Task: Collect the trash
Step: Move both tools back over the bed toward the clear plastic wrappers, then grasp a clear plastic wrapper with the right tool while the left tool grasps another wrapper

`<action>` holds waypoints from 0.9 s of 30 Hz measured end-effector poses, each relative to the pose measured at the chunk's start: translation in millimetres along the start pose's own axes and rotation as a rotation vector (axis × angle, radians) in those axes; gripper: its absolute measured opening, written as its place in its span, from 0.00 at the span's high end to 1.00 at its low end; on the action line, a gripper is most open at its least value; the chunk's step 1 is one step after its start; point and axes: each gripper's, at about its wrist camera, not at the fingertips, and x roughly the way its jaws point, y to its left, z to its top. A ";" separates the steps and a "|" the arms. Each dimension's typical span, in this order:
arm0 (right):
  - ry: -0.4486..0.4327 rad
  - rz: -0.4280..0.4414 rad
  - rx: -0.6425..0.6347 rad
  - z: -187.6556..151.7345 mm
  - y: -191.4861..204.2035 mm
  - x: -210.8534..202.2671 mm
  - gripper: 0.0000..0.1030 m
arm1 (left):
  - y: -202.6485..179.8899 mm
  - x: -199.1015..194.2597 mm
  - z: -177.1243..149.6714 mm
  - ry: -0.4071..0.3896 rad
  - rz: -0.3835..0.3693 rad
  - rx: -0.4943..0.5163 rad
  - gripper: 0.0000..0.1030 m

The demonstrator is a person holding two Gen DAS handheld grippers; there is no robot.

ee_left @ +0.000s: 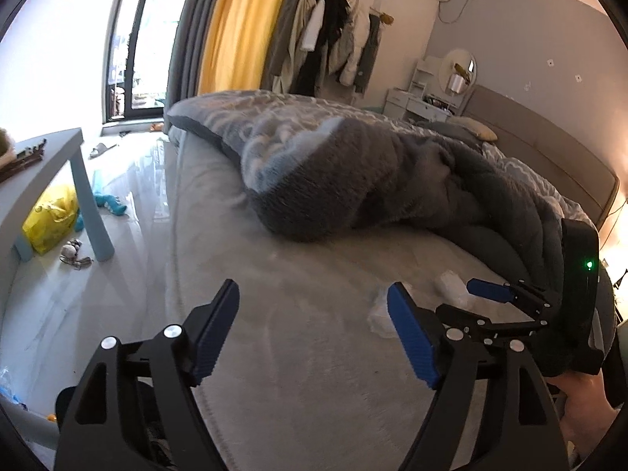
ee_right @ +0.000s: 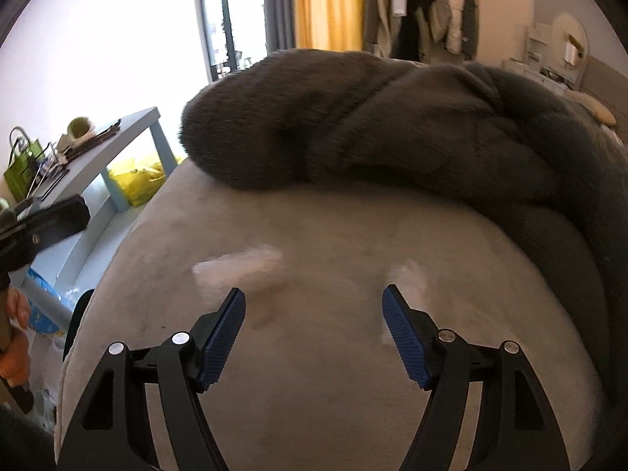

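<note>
1. Over the grey bed sheet (ee_left: 298, 353), in the left wrist view, our left gripper (ee_left: 314, 333) hung with its blue-padded fingers (ee_left: 412, 337) spread wide and nothing between them.
2. Just past its right finger lay a crumpled white tissue (ee_left: 378, 316) on the sheet, and near it, a little farther on, a second white tissue (ee_left: 451, 284).
3. Our right gripper (ee_left: 510, 298) reached in from the right edge of the same view, one blue pad close beside the second tissue; from this angle we could not tell how its jaws stood.
4. A rumpled grey blanket (ee_left: 353, 180) lay heaped across the bed beyond the tissues.
5. Left of the bed stood a pale blue table (ee_left: 51, 168), with a yellow bag (ee_left: 51, 216) on the floor beneath it.
6. Through the right wrist view, our right gripper (ee_right: 314, 329) hovered above the sheet (ee_right: 314, 392) with jaws released wide, grasping nothing.
7. One blurred tissue (ee_right: 239, 267) lay just beyond the left finger, and the other tissue (ee_right: 408, 278) lay partly behind the right fingertip; whether either touched the pads we could not tell.
8. The blanket (ee_right: 373, 125) filled the far side of the bed, and our left gripper (ee_right: 47, 223) showed dark and blurred at the left edge, in front of the table (ee_right: 117, 157).
</note>
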 end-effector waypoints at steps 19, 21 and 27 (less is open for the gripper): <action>0.051 -0.005 0.078 -8.5 -53.2 23.5 0.31 | -41.7 67.2 -14.1 0.184 -0.104 0.106 0.22; 0.054 -0.006 0.084 -8.0 -56.4 26.2 0.33 | -44.6 72.7 -15.1 0.194 -0.107 0.119 0.22; 0.066 -0.019 0.105 -11.0 -68.1 29.7 0.39 | -46.2 84.9 -18.1 0.215 -0.114 0.126 0.27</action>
